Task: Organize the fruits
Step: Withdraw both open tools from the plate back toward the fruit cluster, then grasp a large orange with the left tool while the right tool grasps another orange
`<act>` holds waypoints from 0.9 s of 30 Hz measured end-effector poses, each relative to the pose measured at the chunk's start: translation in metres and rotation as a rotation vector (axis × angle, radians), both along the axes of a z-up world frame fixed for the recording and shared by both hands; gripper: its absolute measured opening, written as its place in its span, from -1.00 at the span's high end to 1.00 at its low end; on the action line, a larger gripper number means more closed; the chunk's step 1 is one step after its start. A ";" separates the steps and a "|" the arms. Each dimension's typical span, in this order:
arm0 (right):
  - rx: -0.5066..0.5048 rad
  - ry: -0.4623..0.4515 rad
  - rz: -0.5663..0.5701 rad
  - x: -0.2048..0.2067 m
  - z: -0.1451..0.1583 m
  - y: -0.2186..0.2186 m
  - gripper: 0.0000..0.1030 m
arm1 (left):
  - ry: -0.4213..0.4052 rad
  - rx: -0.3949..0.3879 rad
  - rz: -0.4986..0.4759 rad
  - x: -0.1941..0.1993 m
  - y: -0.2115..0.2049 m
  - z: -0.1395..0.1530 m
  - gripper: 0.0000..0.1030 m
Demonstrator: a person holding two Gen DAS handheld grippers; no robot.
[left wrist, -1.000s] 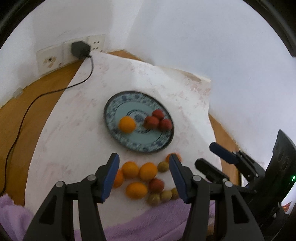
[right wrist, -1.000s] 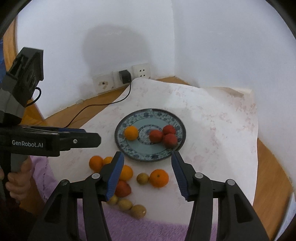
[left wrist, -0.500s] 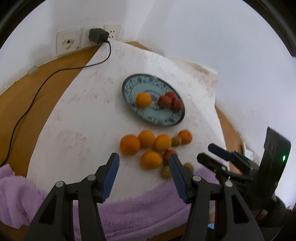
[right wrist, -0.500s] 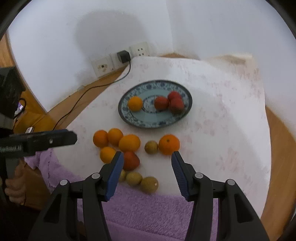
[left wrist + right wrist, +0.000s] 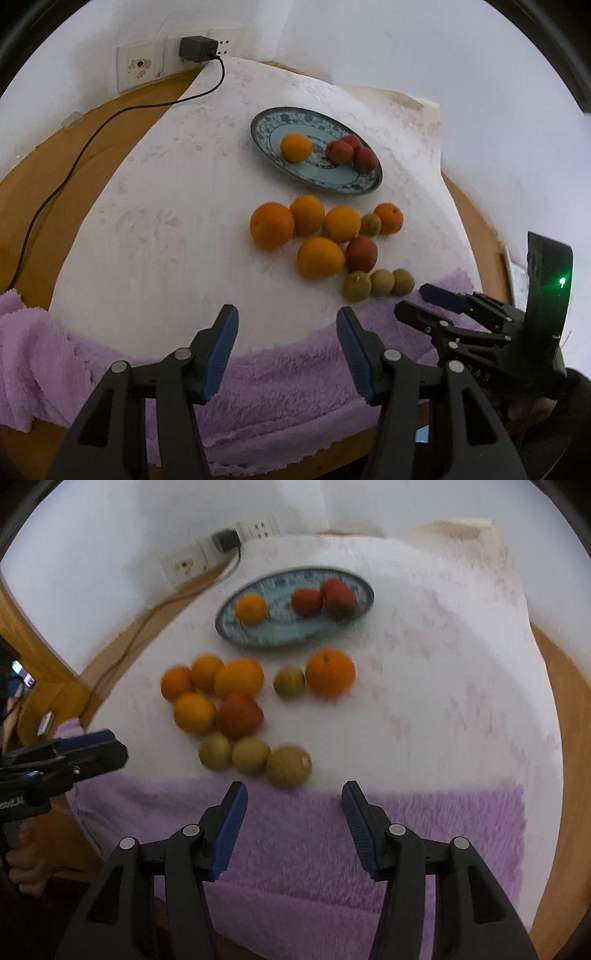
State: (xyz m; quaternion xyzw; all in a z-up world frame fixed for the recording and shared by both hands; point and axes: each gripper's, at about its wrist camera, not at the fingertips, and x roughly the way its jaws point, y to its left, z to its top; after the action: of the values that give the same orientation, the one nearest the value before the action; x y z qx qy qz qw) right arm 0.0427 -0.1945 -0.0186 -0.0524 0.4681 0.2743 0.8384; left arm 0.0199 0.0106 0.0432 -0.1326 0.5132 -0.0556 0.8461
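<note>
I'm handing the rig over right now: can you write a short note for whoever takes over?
Left gripper: open, empty, over the purple towel.
Right gripper: open, empty, just short of the three green-brown fruits.
Done: blue patterned plate holds one orange and three red fruits.
Left on the white cloth: five oranges, one red fruit, and four green-brown fruits, one lying apart between two oranges.
</note>
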 end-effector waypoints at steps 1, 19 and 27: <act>-0.016 -0.007 0.003 -0.002 -0.001 0.001 -0.06 | 0.001 -0.011 -0.003 -0.001 0.000 -0.003 -0.13; -0.063 -0.039 0.053 -0.002 -0.001 0.008 -0.17 | 0.000 -0.078 -0.020 0.015 -0.003 -0.014 -0.04; -0.006 -0.047 0.057 0.003 0.008 0.001 -0.16 | -0.033 -0.086 -0.044 0.040 -0.012 -0.015 0.32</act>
State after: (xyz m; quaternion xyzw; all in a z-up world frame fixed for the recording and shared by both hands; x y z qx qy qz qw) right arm 0.0457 -0.1935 -0.0109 -0.0749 0.4476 0.2954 0.8407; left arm 0.0600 -0.0018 0.0278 -0.1569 0.4991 -0.0984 0.8465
